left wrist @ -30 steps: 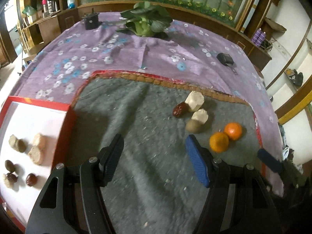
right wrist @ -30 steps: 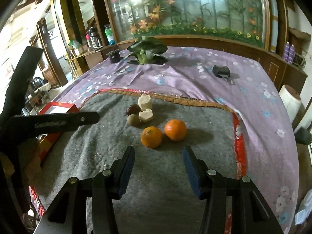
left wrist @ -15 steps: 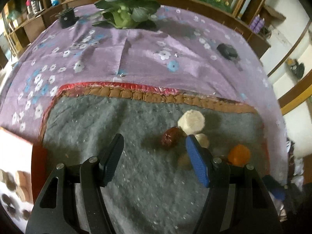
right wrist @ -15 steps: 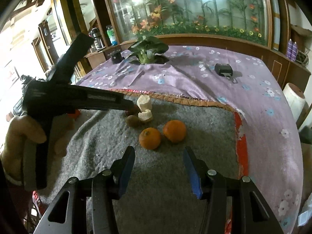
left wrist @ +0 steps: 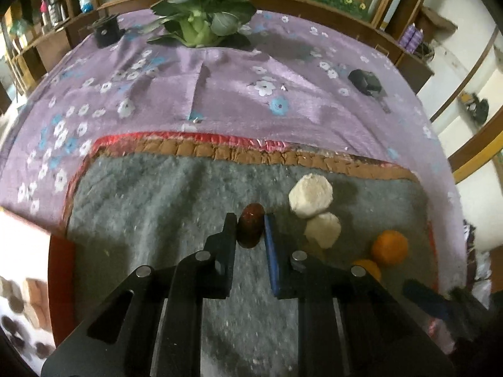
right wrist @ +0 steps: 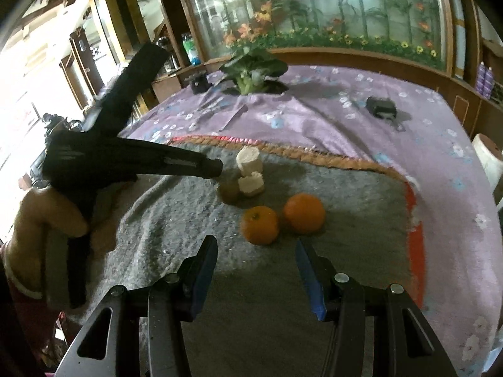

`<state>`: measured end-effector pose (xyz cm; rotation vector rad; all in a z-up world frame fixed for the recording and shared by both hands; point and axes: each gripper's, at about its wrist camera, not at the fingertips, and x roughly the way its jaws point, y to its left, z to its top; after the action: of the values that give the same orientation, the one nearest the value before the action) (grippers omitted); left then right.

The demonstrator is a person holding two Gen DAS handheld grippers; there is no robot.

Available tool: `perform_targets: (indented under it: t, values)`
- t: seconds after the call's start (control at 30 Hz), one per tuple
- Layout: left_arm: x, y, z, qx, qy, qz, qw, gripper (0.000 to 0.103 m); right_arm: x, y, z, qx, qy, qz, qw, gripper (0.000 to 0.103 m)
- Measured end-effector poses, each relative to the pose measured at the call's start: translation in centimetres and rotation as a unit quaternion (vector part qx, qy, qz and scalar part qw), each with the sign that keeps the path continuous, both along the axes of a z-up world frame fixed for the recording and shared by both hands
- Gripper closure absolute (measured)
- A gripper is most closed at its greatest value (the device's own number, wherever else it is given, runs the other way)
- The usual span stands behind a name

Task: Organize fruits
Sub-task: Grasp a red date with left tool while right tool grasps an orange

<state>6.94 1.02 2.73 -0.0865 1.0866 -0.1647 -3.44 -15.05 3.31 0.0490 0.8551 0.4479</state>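
Clamping red date (left wrist: 250, 230), left gripper (left wrist: 250, 231); right gripper (right wrist: 256, 259) parted, empty.

wooden shelving (right wrist: 103, 47) left | floral glass panel (right wrist: 330, 6) behind | bright daylight far left

Dark red date (left wrist: 250, 230) between my black-and-blue pads; two oranges (right wrist: 303, 213), orange; grey mat (left wrist: 157, 207); purple floral cloth (left wrist: 239, 88).
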Motion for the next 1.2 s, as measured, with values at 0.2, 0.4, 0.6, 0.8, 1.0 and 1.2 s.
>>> perform_targets:
  t: [0.2,0.4,0.6,0.8,1.0,1.2]
  values:
    - [-2.7,0.7,1.4,0.008,-0.026,0.009,0.9996,0.087,2.3,2.2,-1.5,-0.034,0.007,0.002,0.999,0.053]
    - [-4.7,1.2,1.8,0.036,-0.048,0.017,0.9981,0.087,2.3,2.6,-1.8,-0.053,-0.009,-0.010,0.998,0.071]
    - [-7.1,2.1,2.0,0.050,-0.065,0.028,0.9962,0.087,0.1,1.9,-0.4,-0.034,-0.015,-0.019,0.999,0.071]
    - [-9.4,3.2,2.5,0.051,-0.076,0.038,0.9950,0.087,-2.0,2.5,1.5,-0.010,-0.037,-0.022,0.999,0.071]
    - [-11.4,4.9,3.3,0.058,-0.090,0.050,0.9930,0.087,-3.6,5.1,2.5,-0.017,-0.048,0.002,0.999,0.071]
    - [-13.2,7.2,3.8,0.059,-0.095,0.068,0.9914,0.087,-4.5,8.4,3.4,-0.020,-0.057,0.034,0.998,0.071]
